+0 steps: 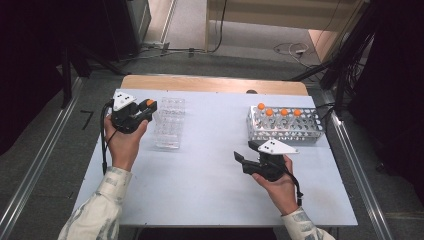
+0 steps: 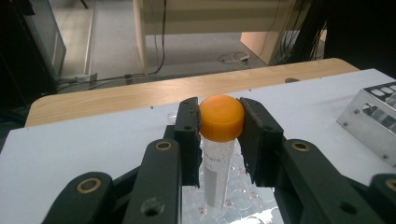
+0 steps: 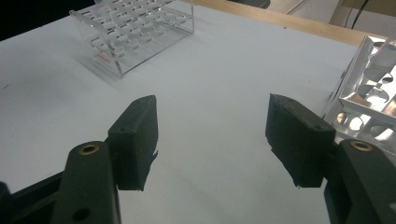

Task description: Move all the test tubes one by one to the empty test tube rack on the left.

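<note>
My left gripper [image 2: 219,108] is shut on the orange cap of a clear tube [image 2: 215,172], which hangs upright. In the high view the left gripper [image 1: 148,108] holds the tube [image 1: 150,103] at the left edge of a clear plastic rack [image 1: 169,124]. The tube's lower end reaches the top of the clear rack [image 2: 238,193]; whether it sits in a hole I cannot tell. My right gripper [image 1: 245,151] is open above bare table, with nothing between its jaws [image 3: 212,140]. A metal rack [image 1: 310,131] at the right holds several orange-capped tubes [image 1: 284,113].
The white table [image 1: 210,170] has a wooden strip [image 1: 210,84] along its far edge. From the right gripper, the clear rack [image 3: 135,32] lies ahead to the left and the metal rack [image 3: 373,88] close on the right. Cables and dark stands surround the table.
</note>
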A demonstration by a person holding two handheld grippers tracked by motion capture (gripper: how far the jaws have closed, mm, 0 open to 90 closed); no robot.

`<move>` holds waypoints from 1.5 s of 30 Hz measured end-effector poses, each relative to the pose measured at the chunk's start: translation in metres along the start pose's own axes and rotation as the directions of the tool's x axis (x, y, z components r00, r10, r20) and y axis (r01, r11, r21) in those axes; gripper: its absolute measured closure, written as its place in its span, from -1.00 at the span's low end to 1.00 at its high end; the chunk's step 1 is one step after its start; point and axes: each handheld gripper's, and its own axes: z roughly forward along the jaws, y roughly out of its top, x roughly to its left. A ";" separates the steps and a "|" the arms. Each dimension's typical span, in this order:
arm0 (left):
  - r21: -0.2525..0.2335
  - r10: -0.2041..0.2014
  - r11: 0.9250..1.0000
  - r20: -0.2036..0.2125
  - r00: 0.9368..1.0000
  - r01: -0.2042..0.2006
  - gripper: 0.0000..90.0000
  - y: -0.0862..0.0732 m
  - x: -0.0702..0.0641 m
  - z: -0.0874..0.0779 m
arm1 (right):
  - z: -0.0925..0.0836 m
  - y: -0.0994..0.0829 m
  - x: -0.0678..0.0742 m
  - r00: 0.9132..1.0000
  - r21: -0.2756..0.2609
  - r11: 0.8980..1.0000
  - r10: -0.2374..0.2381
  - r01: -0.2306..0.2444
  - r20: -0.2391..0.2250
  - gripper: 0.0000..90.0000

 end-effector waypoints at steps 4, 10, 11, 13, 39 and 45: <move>0.019 0.018 1.000 -0.005 1.000 -0.018 0.55 -0.006 -0.003 0.004 | 0.000 0.000 0.000 1.000 0.000 1.000 0.002 -0.002 0.001 -0.26; 0.044 0.051 0.998 -0.013 0.999 -0.050 0.55 -0.012 -0.008 0.010 | 0.000 -0.001 0.000 1.000 0.004 1.000 0.002 -0.002 0.002 -0.26; 0.047 0.052 0.998 -0.014 0.999 -0.051 0.55 -0.014 -0.009 0.011 | 0.000 -0.001 0.000 1.000 0.004 1.000 0.003 -0.003 0.002 -0.26; 0.053 0.052 0.997 -0.016 0.999 -0.051 0.54 -0.016 -0.009 0.012 | 0.000 -0.001 -0.001 1.000 0.004 1.000 0.001 -0.001 0.001 -0.26; 0.070 0.013 0.997 0.012 1.000 -0.014 0.25 -0.021 -0.010 0.012 | 0.001 -0.002 -0.002 1.000 0.010 1.000 0.005 -0.005 0.006 -0.26; 0.057 -0.004 0.998 0.018 1.000 0.003 0.06 -0.019 -0.013 0.005 | 0.000 -0.002 -0.003 1.000 0.007 1.000 0.007 -0.007 0.009 -0.27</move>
